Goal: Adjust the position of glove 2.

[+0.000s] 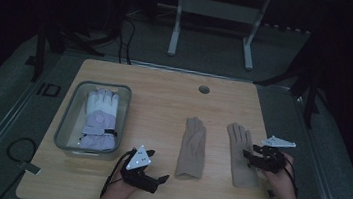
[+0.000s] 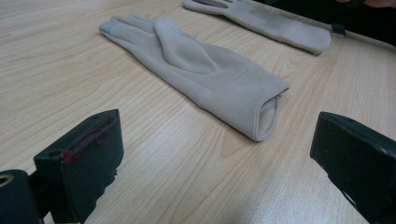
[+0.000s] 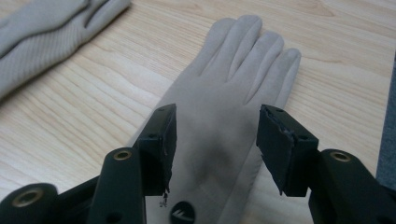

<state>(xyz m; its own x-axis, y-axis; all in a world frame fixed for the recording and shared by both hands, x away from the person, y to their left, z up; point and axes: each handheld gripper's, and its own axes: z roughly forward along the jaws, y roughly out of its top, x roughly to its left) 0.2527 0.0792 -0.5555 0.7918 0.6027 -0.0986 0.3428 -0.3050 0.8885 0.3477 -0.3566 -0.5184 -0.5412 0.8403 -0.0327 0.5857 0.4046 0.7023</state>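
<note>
Two beige knit gloves lie flat on the wooden table. The middle glove has its cuff toward my left gripper, which stands open a short way in front of that cuff, touching nothing. The right glove lies palm down with its fingers pointing away. My right gripper is open just above its palm, one jaw on each side, with cloth below the gap. A white and lavender padded glove lies in a clear bin at the left.
A round cable hole sits near the table's far edge. The right glove lies close to the table's right edge. A white desk frame stands on the floor behind. Bare wood lies between the bin and the middle glove.
</note>
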